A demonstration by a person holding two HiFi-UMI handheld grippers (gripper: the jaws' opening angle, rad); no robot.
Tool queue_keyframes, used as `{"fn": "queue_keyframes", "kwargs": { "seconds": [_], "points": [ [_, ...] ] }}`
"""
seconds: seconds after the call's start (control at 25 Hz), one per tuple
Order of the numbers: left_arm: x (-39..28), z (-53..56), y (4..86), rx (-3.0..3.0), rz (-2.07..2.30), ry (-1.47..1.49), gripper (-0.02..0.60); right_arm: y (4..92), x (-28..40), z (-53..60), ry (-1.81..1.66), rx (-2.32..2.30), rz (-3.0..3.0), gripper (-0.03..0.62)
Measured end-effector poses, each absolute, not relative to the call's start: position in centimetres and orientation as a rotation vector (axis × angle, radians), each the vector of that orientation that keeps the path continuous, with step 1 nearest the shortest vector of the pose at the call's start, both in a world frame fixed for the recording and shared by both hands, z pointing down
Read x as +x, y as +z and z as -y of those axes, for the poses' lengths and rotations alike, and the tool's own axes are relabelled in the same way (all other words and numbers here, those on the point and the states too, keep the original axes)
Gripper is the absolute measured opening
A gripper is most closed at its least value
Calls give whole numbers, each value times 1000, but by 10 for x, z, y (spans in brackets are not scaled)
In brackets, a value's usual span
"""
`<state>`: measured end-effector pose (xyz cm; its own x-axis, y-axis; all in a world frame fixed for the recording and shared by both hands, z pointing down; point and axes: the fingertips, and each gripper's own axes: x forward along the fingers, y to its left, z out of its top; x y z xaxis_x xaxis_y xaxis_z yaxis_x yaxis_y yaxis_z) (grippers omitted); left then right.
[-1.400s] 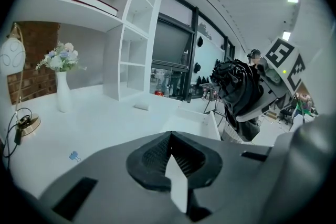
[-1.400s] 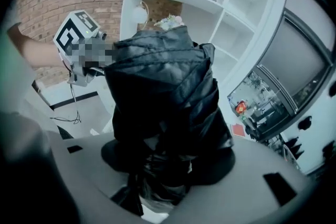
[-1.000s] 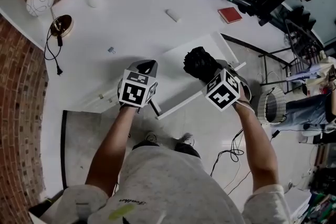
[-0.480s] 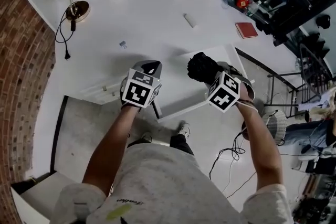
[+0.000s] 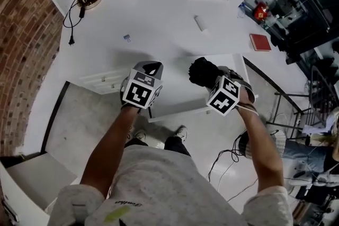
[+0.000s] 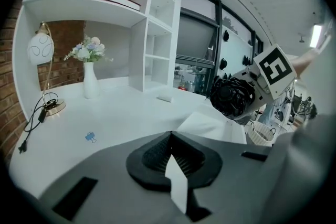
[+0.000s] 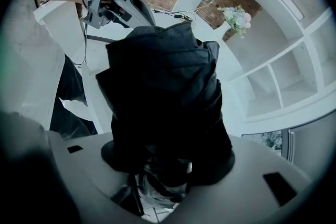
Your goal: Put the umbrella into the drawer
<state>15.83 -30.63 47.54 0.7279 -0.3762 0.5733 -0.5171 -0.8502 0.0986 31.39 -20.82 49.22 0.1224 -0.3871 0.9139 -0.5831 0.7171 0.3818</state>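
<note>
My right claw (image 7: 169, 168) pinches the folded black umbrella (image 7: 163, 92), holding it above the open drawer (image 5: 177, 104) that sticks out from the counter (image 5: 159, 18). My left claw (image 6: 173, 157) is pressed together by the drawer's front corner. If I release from up here, the loose folds may catch the rim, or the umbrella may land crooked and jam the drawer.

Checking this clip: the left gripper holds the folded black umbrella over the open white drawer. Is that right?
Not quite. It is the right gripper that holds the folded black umbrella over the open white drawer, as the right gripper view shows. The left gripper is shut on a thin white edge, seemingly the drawer's.
</note>
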Motion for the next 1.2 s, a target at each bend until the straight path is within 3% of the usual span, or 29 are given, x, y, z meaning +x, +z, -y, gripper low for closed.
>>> {"fn": "queue_keyframes", "kwargs": {
  "seconds": [1.2],
  "points": [
    [149,266,508,2373,1158,800,-5,560,354,202,51,370,1558,250]
  ]
}}
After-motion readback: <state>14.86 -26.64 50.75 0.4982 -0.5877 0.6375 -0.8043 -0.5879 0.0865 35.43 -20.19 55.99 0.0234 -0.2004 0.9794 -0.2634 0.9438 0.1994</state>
